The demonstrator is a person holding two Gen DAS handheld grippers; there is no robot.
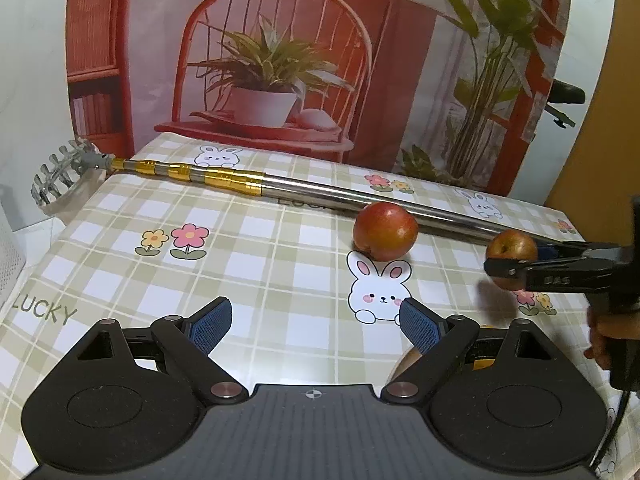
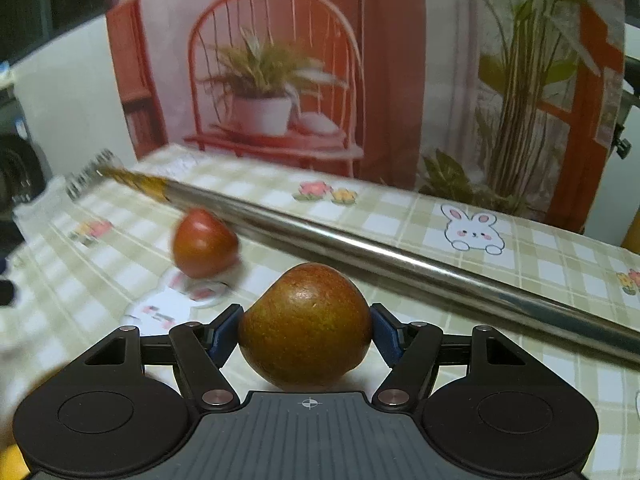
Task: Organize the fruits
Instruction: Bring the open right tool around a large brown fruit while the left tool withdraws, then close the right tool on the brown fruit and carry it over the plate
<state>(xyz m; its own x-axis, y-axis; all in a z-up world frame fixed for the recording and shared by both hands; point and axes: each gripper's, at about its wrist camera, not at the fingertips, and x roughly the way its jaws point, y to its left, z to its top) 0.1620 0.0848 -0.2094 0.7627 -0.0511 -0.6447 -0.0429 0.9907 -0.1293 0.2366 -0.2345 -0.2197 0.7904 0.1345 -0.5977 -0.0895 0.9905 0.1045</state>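
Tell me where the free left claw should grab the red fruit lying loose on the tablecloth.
Grip the red fruit across its round middle, from the near side. The metal pole lies close behind it, so one finger going behind would likely bump it; put the fingers left and right. The left claw is open and looks wide enough.

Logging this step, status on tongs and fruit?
Left tongs open, empty. Right tongs shut on pear. Apple loose on tablecloth. Metal pole lies behind.
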